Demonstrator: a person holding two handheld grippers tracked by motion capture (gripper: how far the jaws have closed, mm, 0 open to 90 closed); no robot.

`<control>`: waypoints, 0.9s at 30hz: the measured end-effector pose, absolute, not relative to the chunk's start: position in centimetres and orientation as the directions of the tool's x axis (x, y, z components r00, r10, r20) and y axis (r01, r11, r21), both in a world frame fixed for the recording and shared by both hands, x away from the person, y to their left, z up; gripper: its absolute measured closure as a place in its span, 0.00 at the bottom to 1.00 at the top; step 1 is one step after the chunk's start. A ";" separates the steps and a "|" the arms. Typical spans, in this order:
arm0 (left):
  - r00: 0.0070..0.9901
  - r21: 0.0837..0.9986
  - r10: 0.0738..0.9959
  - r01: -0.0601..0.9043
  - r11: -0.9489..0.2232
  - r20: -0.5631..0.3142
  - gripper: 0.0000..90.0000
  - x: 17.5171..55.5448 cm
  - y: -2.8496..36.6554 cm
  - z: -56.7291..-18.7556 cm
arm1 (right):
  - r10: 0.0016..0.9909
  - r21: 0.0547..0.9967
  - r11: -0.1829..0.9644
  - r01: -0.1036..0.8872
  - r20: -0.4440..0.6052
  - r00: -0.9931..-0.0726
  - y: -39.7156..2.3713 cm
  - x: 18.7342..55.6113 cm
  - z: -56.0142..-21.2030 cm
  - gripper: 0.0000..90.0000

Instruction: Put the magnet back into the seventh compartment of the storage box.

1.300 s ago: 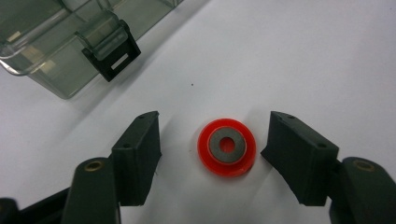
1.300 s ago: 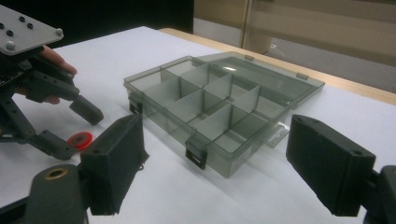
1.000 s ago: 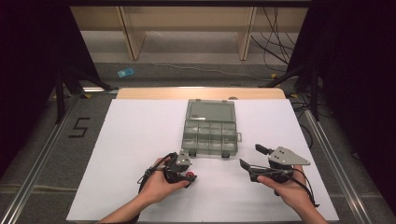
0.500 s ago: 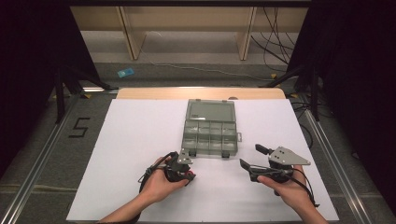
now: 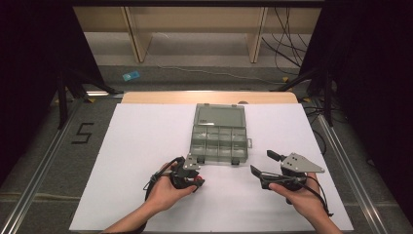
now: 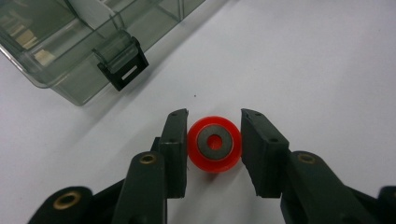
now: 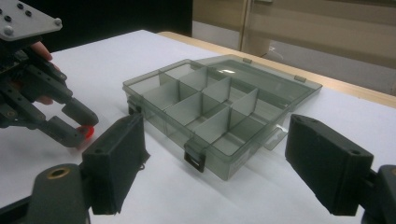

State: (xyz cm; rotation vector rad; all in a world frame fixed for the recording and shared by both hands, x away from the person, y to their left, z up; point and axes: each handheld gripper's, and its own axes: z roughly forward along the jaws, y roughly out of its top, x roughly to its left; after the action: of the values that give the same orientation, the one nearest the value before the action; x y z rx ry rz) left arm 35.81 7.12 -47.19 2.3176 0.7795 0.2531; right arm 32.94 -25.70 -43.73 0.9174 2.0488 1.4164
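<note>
Left tongs [image 6: 214, 144] point down at the white table [image 5: 146, 146], jaws just been closing round a small red plastic ring w/ grey metal washer centre [image 6: 214, 144]; left pad touches the ring, right pad shows a thin gap, so not clamped yet. Ring lies flat on the table, just in front of the smoky clear plastic compartment box [image 5: 218, 132], near its black front latch [image 6: 122, 66]; the box lid is open, lying flat behind. Right tongs [image 5: 265, 164] rest near the box's right front corner, jaws wide apart, nothing betw. them.
</note>
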 end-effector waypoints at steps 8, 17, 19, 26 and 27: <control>0.796 0.678 0.604 0.464 -0.571 -0.036 0.70 36.0 7.1 -46.5 | 0.757 0.939 0.236 0.251 -0.016 -0.653 -25.7 33.0 -43.7 0.23; 0.801 0.713 0.599 0.430 -0.555 -0.017 0.70 36.2 6.7 -45.5 | 0.759 0.941 0.233 0.246 -0.018 -0.651 -25.8 33.0 -43.7 0.23; 0.797 0.719 0.604 0.431 -0.545 -0.020 0.70 36.2 6.6 -45.3 | 0.760 0.933 0.249 0.258 -0.023 -0.649 -25.9 32.9 -43.6 0.23; 0.793 0.723 0.609 0.421 -0.548 0.000 0.70 36.4 6.7 -44.8 | 0.760 0.932 0.248 0.264 -0.018 -0.650 -25.9 32.9 -43.6 0.23; 0.791 0.731 0.612 0.424 -0.534 -0.012 0.70 36.4 6.7 -44.7 | 0.760 0.932 0.248 0.263 -0.019 -0.650 -25.9 32.9 -43.6 0.23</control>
State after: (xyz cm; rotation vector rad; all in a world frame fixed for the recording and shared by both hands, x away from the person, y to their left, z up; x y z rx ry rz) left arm 36.42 6.71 -44.70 2.2151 0.7633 0.3161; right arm 32.90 -25.89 -43.63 0.9298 2.0531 1.3931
